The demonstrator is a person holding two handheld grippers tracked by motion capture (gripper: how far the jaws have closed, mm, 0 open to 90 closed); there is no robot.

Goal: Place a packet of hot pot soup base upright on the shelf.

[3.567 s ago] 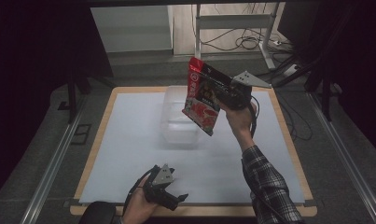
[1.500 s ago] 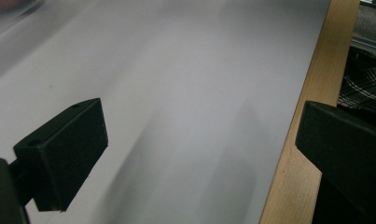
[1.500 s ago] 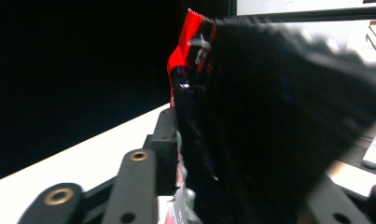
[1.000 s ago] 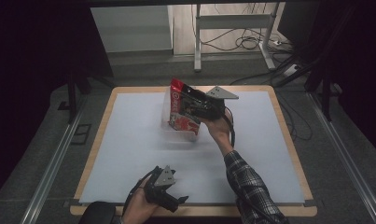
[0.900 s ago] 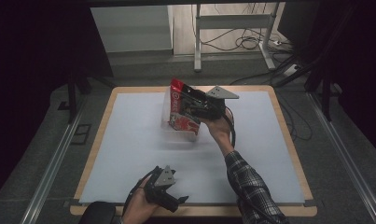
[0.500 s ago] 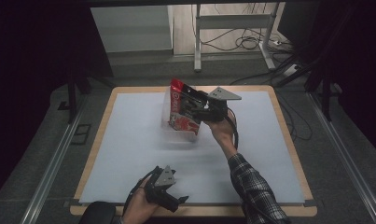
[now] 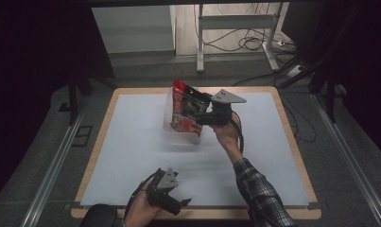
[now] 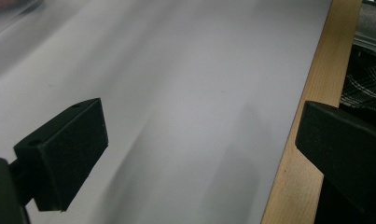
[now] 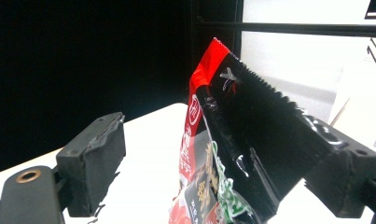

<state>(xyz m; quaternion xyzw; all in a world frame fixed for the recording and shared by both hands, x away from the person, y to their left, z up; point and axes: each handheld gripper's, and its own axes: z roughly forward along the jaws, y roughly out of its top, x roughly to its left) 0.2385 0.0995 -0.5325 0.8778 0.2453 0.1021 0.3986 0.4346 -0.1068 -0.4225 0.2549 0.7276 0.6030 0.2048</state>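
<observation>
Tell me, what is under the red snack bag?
The snack bag stands in a clear plastic container on the white table. The bag hides the container's bottom.

A pale sheet (image 7: 131, 142) covers the counter (image 7: 282, 123), leaving a wooden border bare all round. At twelve o'clock beyond the counter, a grey metal stand (image 7: 235, 35) rises from the floor, with cables (image 7: 254, 45) looping beside its feet. A white panel (image 7: 131, 28) sits at eleven o'clock. Metal rails (image 7: 51, 165), perhaps a frame, flank the counter.
</observation>
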